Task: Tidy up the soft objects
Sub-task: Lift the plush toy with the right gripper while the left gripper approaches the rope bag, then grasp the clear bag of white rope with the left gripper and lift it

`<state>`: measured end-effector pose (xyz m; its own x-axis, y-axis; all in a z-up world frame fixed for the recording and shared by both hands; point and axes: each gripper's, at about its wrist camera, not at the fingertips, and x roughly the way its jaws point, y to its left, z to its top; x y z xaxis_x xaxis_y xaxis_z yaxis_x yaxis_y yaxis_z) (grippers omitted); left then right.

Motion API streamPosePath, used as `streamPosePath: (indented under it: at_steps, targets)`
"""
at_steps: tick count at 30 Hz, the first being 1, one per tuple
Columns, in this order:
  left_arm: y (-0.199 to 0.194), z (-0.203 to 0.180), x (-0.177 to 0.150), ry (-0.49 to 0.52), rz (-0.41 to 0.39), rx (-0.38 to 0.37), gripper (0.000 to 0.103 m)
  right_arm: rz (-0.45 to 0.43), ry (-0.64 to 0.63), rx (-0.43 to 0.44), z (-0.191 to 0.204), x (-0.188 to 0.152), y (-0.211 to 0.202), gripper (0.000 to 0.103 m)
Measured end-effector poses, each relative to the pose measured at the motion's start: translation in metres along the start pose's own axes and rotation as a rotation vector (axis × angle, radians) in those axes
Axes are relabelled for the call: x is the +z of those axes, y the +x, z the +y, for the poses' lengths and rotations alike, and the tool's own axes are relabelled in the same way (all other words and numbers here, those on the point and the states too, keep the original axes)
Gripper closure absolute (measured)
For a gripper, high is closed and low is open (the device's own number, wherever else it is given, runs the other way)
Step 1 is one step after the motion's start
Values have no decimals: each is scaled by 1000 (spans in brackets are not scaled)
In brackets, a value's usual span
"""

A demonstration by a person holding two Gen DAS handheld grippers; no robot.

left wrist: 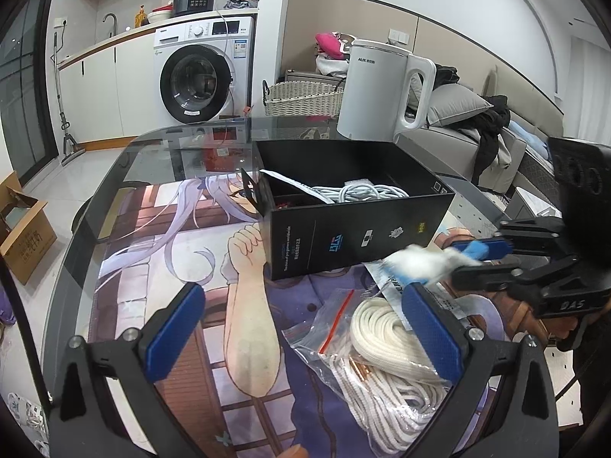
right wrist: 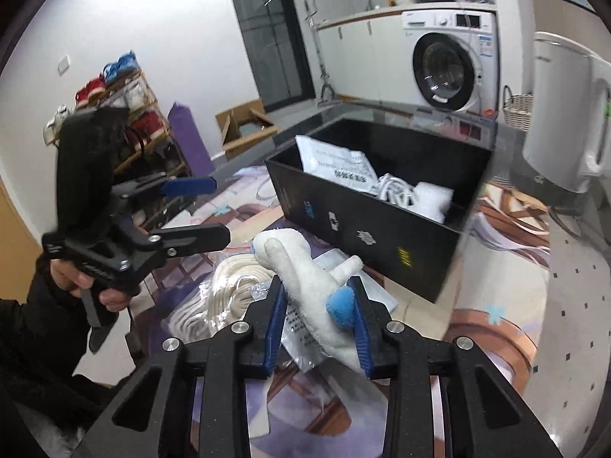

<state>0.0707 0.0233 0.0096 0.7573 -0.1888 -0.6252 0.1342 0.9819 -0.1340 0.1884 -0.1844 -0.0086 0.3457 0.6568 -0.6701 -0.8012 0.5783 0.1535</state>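
Note:
A white plush toy (right wrist: 305,278) with a blue patch is clamped between the blue pads of my right gripper (right wrist: 319,305), lifted just above the table. In the left wrist view the same toy (left wrist: 416,265) shows blurred at the tip of my right gripper (left wrist: 458,259). My left gripper (left wrist: 305,328) stands open over the printed mat, with nothing between its fingers; it also appears open at the left in the right wrist view (right wrist: 217,210). A black open box (left wrist: 355,206) (right wrist: 382,206) holds a white cable coil, a paper sheet and white padding.
A clear bag of cream rope (left wrist: 385,347) (right wrist: 233,286) lies on the mat by the left gripper's right finger. A white kettle (left wrist: 382,91) stands behind the box. The glass table's edge (left wrist: 95,198) curves at left; a washing machine (left wrist: 202,76) and sofa lie beyond.

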Motion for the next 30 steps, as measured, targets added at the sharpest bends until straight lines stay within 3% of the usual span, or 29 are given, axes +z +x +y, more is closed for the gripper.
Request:
streamPosePath:
  at_steps: [10, 21, 26, 30]
  targets:
    - [2, -20, -2, 52, 35, -66, 0, -88, 123, -20, -18, -18, -34, 71]
    - [8, -53, -15, 180, 100, -160, 0, -122, 123, -20, -16, -16, -51, 71]
    - [10, -68, -21, 239, 120, -171, 0, -117, 133, -27, -19, -16, -51, 71]
    - [20, -72, -25, 255, 141, -125, 0, -116, 137, -30, -20, -16, -50, 71]
